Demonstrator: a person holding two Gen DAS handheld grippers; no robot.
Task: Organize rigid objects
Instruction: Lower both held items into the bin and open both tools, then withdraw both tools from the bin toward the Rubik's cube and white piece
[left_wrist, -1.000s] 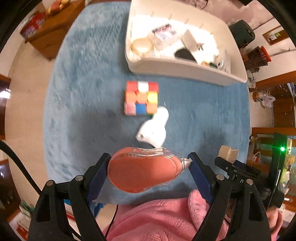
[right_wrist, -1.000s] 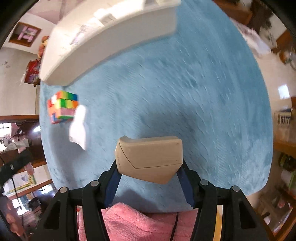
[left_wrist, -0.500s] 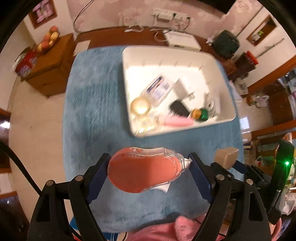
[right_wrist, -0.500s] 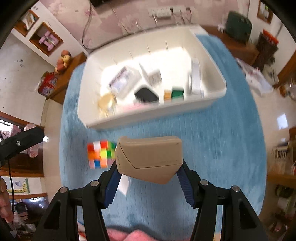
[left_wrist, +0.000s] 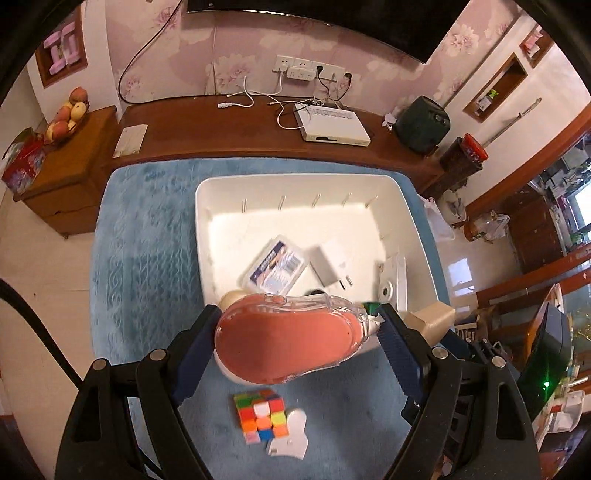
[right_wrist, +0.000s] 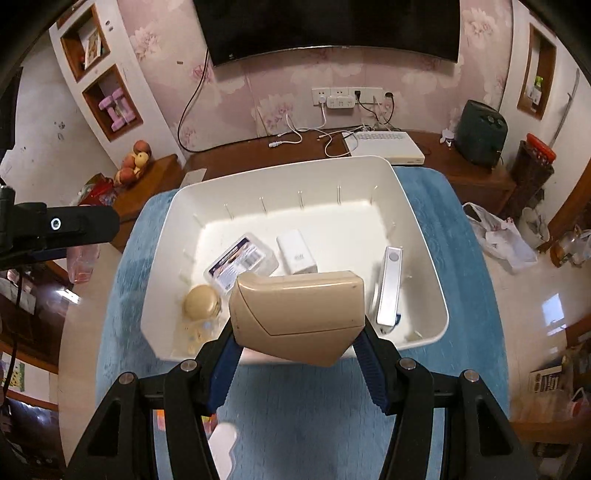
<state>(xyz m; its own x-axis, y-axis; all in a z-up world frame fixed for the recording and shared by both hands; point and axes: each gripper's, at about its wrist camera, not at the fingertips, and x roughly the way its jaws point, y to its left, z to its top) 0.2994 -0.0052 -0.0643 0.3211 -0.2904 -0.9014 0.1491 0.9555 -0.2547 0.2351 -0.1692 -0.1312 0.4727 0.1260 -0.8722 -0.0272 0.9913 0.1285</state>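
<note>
My left gripper (left_wrist: 295, 341) is shut on a salmon-pink correction-tape dispenser (left_wrist: 284, 339) with a clear shell, held above the near edge of the white bin (left_wrist: 201, 236). My right gripper (right_wrist: 297, 326) is shut on a beige plastic case (right_wrist: 297, 314), also over the bin's (right_wrist: 439, 295) near rim; that case (left_wrist: 434, 319) shows at the right in the left wrist view. On the blue mat (left_wrist: 147, 258) near me lie a colourful puzzle cube (left_wrist: 262, 415) and a small white plastic piece (left_wrist: 290, 434). Inside the bin are a clear labelled box (right_wrist: 242, 260), a white charger (right_wrist: 297, 251) and a round beige lid (right_wrist: 201, 301).
A white flat device (right_wrist: 389, 288) stands along the bin's right wall. Behind the mat runs a dark wooden shelf (right_wrist: 258, 151) with cables and a white router (right_wrist: 384, 146). A fruit bowl (left_wrist: 68, 116) sits on a side cabinet at the left. Blue mat lies bare left of the bin.
Both grippers have risen and tilted up towards the bin with their objects still held. The cube and white piece, formerly ahead of the left gripper, now lie beneath it near the frame's bottom.
</note>
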